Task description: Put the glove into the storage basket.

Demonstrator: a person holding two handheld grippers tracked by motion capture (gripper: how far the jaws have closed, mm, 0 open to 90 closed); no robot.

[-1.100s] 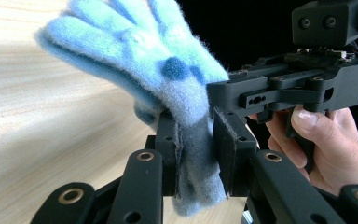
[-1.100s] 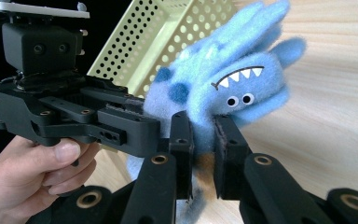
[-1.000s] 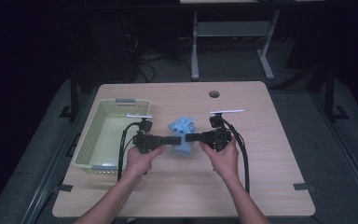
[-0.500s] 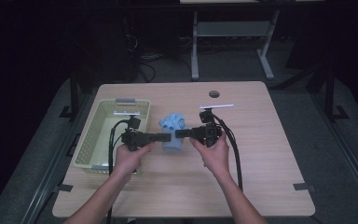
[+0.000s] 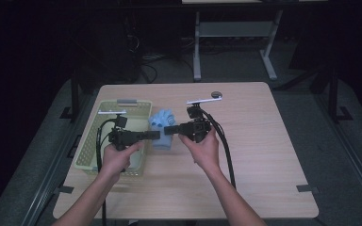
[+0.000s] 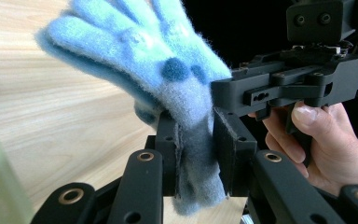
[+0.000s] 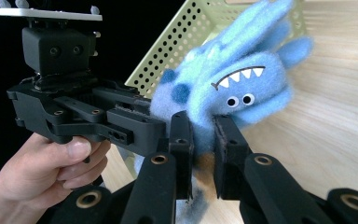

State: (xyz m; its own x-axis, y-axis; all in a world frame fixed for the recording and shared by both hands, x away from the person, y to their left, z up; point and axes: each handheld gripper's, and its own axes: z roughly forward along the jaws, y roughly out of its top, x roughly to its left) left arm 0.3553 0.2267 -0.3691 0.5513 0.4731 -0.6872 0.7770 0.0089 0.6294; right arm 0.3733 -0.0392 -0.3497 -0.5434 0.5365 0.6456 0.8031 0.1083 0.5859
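A fuzzy blue glove (image 5: 162,128) with a toothy monster face hangs between the two grippers, just right of the yellow-green basket (image 5: 90,149). My left gripper (image 5: 157,135) comes in from the left and is shut on the glove's cuff (image 6: 192,163). My right gripper (image 5: 166,129) comes in from the right and is shut on the same cuff end (image 7: 200,149). In the right gripper view the glove's face (image 7: 239,88) points at the camera, its fingers reaching toward the basket (image 7: 200,37). In the left gripper view the glove's fingers (image 6: 116,42) spread up and left over the wood.
The wooden table (image 5: 264,155) has free room at its right and front. A small dark round disc (image 5: 216,94) lies near the far edge. Black cables trail from both grippers toward the person's forearms.
Both hands have carried the glove leftward, toward the basket, and slightly upward. Both grips on it are unchanged.
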